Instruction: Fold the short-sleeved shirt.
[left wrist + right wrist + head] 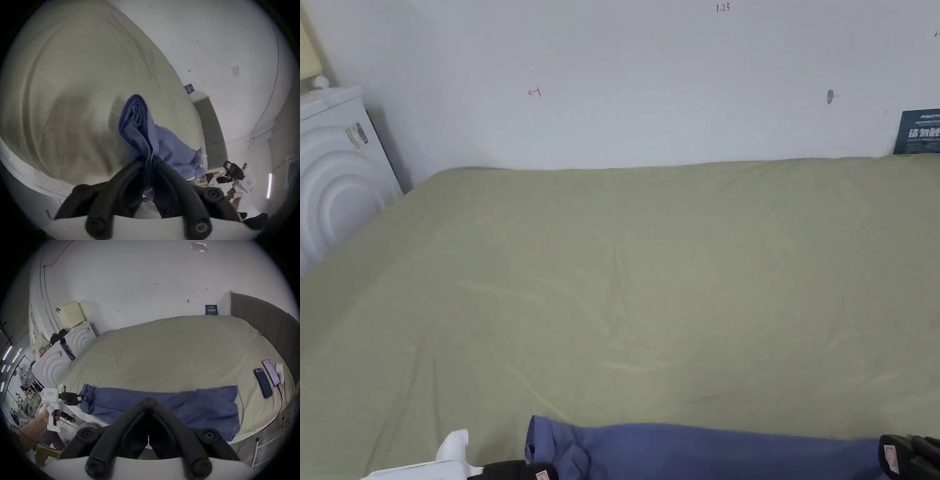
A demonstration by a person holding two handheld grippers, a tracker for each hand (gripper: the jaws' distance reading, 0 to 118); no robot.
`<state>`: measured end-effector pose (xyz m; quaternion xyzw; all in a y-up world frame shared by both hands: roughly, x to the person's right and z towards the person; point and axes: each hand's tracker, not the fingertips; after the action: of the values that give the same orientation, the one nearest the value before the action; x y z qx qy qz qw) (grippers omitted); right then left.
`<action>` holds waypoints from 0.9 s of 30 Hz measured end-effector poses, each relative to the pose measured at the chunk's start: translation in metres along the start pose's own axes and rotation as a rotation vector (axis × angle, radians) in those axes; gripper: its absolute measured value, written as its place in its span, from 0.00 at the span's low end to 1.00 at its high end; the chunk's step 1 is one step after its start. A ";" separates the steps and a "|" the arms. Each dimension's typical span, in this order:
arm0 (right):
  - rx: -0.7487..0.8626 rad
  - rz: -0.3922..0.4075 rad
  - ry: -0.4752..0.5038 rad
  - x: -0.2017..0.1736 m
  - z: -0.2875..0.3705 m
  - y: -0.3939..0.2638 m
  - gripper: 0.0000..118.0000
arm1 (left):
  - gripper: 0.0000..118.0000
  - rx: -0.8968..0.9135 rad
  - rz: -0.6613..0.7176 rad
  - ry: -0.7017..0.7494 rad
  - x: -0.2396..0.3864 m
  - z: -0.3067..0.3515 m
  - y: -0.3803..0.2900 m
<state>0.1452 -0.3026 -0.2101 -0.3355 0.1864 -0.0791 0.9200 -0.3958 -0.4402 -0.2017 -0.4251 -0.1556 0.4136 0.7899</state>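
Left gripper [150, 160]: black jaws clamped on a bunched end of the blue short-sleeved cotton shirt [162, 404]. Right gripper [148, 400]: jaws drawn together at the shirt's near edge; the tips hide the contact, so a grasp cannot be confirmed. The shirt lies along the near edge of the olive-green bedsheet [625, 281], cut off in head view.

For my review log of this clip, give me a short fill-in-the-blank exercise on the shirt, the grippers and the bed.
1. The short-sleeved shirt is ____ in colour.
2. The left gripper is shut on the ____.
3. The shirt lies along the near edge of the bed, on a ____ sheet.
4. Two ____ lie on the bed near the grey headboard.

Missing words: blue; shirt; green; phones
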 end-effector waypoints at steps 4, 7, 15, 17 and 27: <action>0.023 -0.015 -0.007 0.007 0.015 0.000 0.00 | 0.07 0.065 -0.135 0.055 0.048 0.018 0.001; 0.042 -0.018 -0.022 0.013 0.024 0.004 0.00 | 0.07 0.063 -0.263 0.070 0.094 0.023 0.004; 0.087 -0.058 -0.039 0.032 0.043 0.002 0.00 | 0.07 -0.094 -0.467 -0.018 0.212 -0.062 -0.017; 0.093 -0.068 -0.051 0.037 0.050 0.001 0.00 | 0.07 -0.156 -0.484 -0.021 0.226 -0.098 -0.025; 0.110 -0.113 -0.115 0.064 0.072 -0.011 0.00 | 0.73 -0.291 -0.408 -0.068 0.221 -0.202 -0.063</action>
<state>0.2327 -0.2860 -0.1703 -0.2983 0.1094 -0.1215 0.9404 -0.1075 -0.3945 -0.2934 -0.4797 -0.3227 0.2328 0.7820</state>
